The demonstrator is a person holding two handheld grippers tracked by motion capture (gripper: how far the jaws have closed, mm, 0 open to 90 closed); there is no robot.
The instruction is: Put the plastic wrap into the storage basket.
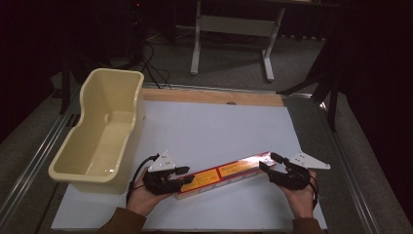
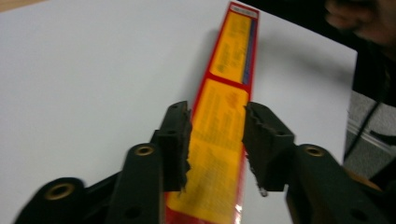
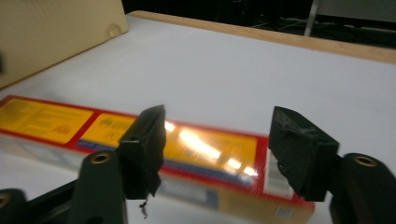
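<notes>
While straddling the long red-and-yellow glossy cardboard box [image 1: 225, 175], left gripper [image 2: 217, 140] gaped unclenched. Likewise right gripper [image 3: 217, 149], spread wide at the far end. Risked skewing the box through uneven closing.

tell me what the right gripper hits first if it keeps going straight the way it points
Most likely the long red and yellow box: the right gripper has open jaws either side of its end. Whether they already touch is unclear.

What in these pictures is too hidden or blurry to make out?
- Print on the long box: too small in the high view, blurred in both gripper views.
- Box's near end: cut off by the left gripper view's bottom edge.
- Tub: cut off by the right gripper view's top edge.
</notes>
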